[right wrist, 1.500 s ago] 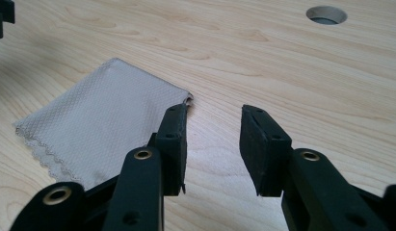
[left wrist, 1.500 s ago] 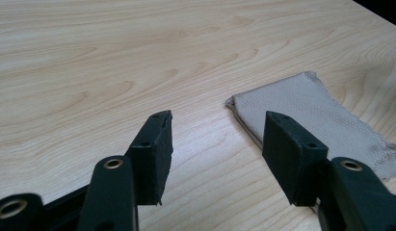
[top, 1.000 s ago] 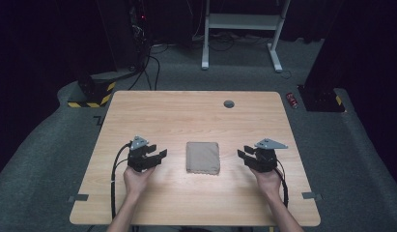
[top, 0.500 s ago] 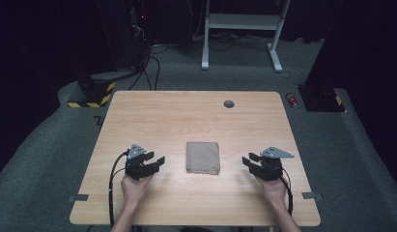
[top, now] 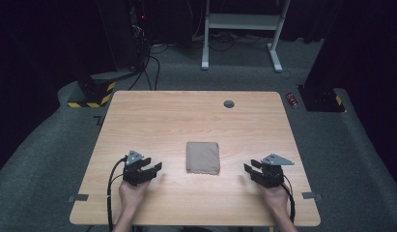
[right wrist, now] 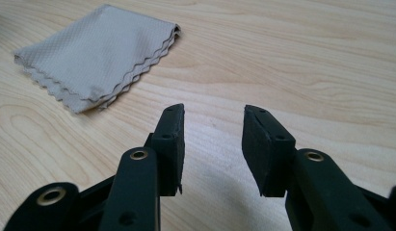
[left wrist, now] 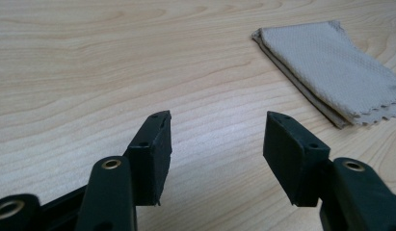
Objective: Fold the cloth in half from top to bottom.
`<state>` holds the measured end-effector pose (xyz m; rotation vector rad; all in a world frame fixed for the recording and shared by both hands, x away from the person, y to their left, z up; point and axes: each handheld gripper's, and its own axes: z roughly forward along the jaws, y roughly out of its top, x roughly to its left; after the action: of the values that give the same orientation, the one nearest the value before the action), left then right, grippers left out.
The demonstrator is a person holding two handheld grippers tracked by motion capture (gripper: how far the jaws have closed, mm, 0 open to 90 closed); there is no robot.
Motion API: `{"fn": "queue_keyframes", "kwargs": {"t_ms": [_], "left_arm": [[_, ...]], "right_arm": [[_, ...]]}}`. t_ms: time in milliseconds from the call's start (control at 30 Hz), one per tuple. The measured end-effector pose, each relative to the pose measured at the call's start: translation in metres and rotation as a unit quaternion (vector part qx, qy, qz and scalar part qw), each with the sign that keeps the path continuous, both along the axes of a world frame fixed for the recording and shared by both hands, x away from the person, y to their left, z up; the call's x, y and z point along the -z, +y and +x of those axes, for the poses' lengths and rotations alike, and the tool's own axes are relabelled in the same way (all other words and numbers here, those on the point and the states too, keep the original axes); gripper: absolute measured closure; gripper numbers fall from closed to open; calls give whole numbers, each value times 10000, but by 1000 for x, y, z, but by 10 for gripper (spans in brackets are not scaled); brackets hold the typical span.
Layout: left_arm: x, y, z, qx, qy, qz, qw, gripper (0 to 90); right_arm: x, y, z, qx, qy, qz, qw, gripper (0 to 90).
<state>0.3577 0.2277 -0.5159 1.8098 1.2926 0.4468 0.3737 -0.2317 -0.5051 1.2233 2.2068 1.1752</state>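
Lying flat near the middle of the wooden table (top: pixel 186 121), toward the person's side, is a folded beige cloth (top: pixel 203 157) with a fine woven texture and scalloped edges along its near side. It is folded into several layers, which show as stacked wavy hems in the right gripper view and as a clean folded edge in the left gripper view.

Both grippers sit low over the tabletop, 1 on each side of the cloth and clear of it. At the left, the left gripper (top: pixel 148 170) is held in the person's left hand (top: pixel 133 193), its jaws spread wide with nothing but bare wood between them; in its own view the cloth lies ahead and off to the upper right. At the right, the right gripper (top: pixel 251 171) is held in the right hand (top: pixel 276 197), and its jaws also stand apart and empty, though the gap looks narrower than the left one's. In the right gripper view the cloth lies ahead to the upper left.

Each gripper carries a grey three-cornered plate on top, and a black cable trails back from each toward the table's near edge. A small dark round grommet (top: pixel 229 103) sits near the far edge of the table, well apart from the cloth.
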Motion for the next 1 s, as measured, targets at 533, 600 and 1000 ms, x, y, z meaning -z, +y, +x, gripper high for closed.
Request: {"fn": "queue_keyframes", "kwargs": {"t_ms": [533, 600, 1000], "left_arm": [[11, -4, -5, -159, 81, 572, 9982, 422], [11, -7, -6, -151, 50, 757, 9970, 413], [12, -14, -8, -147, 34, 1001, 9949, 335]], "right_arm": [[16, -5, -7, 120, 107, -527, 9985, 579], [17, -3, -6, 81, 126, -730, 9972, 555], [18, -3, -5, 111, 195, -717, 9972, 444]]}}
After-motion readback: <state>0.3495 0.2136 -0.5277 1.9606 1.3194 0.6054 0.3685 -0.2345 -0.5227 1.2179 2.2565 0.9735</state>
